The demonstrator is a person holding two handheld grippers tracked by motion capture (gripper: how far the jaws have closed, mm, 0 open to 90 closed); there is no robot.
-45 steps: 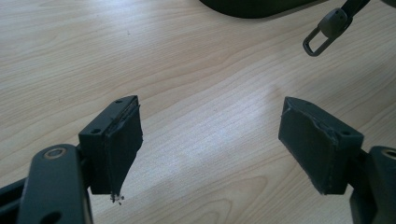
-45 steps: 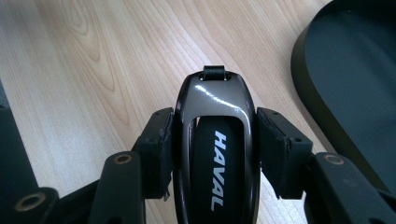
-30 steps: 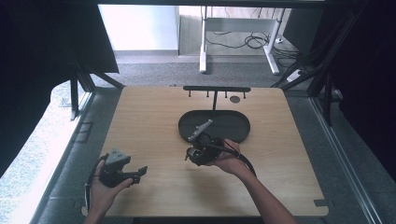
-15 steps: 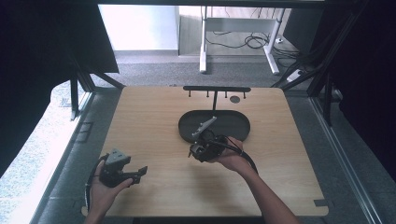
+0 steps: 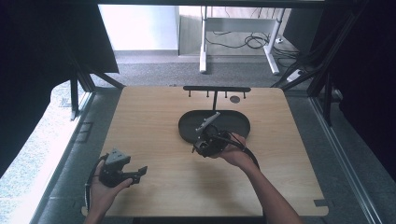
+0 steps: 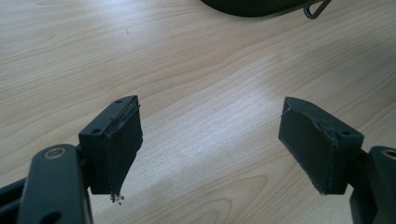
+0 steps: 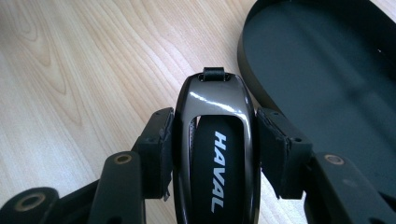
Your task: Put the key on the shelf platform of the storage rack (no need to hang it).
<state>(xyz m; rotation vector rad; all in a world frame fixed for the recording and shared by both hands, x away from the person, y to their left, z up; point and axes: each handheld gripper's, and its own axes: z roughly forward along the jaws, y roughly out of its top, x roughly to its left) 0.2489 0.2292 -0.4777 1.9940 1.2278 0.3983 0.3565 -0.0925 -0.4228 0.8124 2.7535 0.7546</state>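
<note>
Wooden table bare around tray rim, right gripper clamping key fob

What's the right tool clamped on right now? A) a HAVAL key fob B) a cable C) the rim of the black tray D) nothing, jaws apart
A: in the right gripper view, the right tool has both jaws pressed against the sides of a glossy key fob marked HAVAL, held over the wood beside the black tray.
</note>
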